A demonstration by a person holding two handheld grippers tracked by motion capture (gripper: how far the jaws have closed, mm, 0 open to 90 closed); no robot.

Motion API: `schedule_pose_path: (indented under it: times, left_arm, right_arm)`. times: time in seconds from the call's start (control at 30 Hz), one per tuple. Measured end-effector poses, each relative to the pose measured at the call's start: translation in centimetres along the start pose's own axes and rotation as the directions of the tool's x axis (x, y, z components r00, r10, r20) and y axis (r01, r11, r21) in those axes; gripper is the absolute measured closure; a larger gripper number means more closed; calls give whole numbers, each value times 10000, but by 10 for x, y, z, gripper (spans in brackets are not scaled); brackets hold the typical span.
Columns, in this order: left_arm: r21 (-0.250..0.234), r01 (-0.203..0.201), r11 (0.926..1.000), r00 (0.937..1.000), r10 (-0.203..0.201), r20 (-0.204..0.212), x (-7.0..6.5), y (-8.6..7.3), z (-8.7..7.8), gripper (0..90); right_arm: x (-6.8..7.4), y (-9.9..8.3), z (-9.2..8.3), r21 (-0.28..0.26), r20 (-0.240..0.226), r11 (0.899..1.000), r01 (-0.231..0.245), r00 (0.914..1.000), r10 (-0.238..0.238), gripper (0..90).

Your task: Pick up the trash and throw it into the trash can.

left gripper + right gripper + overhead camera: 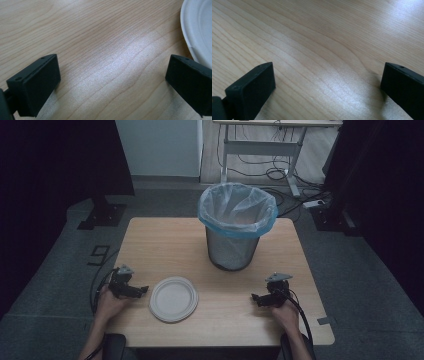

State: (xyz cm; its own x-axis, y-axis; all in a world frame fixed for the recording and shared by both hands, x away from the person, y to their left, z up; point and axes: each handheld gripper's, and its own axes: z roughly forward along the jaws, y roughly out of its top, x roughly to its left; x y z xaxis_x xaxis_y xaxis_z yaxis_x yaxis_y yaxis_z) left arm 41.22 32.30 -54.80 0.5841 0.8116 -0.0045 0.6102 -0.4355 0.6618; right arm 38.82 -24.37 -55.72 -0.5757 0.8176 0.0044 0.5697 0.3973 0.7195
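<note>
Fingers [35,87] spread over bare table [100,50]; plate [200,27] right.

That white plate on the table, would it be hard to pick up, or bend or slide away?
The plate looks thin and disposable, so it is probably very light and may flex if pinched at the rim. It lies flat on the smooth wooden table, so a push would likely slide it. The left tool is open beside it.

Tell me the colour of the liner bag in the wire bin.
Light blue, see-through; the thin plastic liner bag folds over the rim, clearest in the high view.
</note>
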Motion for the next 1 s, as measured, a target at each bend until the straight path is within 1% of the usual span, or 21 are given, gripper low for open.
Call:
schedule_pose_path:
  times: [0.5,0.53,0.63,0.7,0.73,0.77,0.8,0.83,0.87,0.9,0.93,1.0]
  left_arm:
    - [40,-1,10000,10000,1,22,1,2,1,0]
    - [90,70,9999,10000,-70,-20,1,3,1,3]
    - [183,112,9998,9999,-111,-89,0,5,1,7]
    - [115,40,9999,9999,-38,-160,-1,7,-1,7]
    - [37,74,10000,9998,-73,-162,-2,8,-2,8]
    - [-78,108,9999,9999,-109,-130,-2,10,-4,8]
    - [-267,154,9995,9998,-151,86,-3,14,-7,12]
    - [-267,154,9995,9998,-151,86,-3,14,-7,14]
    - [-378,148,9992,9996,-139,238,-5,17,-8,21]
    - [-402,108,9991,9994,-94,348,-7,20,-8,26]
    - [-377,-39,9993,9990,55,439,-11,24,-8,28]
    - [-368,-109,9993,9988,127,470,-14,27,-7,29]
  right_arm:
    - [2,0,-1,1,25,10000,-27,10000,27,0]
    - [2,-1,-1,1,29,10000,-31,10000,31,0]
    - [3,-1,-1,4,34,10000,-34,10000,34,0]
    - [3,-1,-1,4,34,10000,-37,10000,37,0]
    - [3,-1,-1,-1,40,10000,-31,10000,31,0]
    - [3,-1,-1,-1,40,10000,-31,10000,31,0]
    - [3,-1,-1,1,50,10000,-36,10000,36,0]
    - [3,-1,-1,2,50,10000,-39,10000,39,0]
    - [3,-1,-1,2,50,10000,-39,10000,39,0]
    - [3,-1,-1,-5,57,10000,-43,10000,43,0]
    - [3,-1,-1,-3,56,10000,-47,10000,47,0]
    - [3,-1,-1,-8,54,10000,-41,10000,41,0]
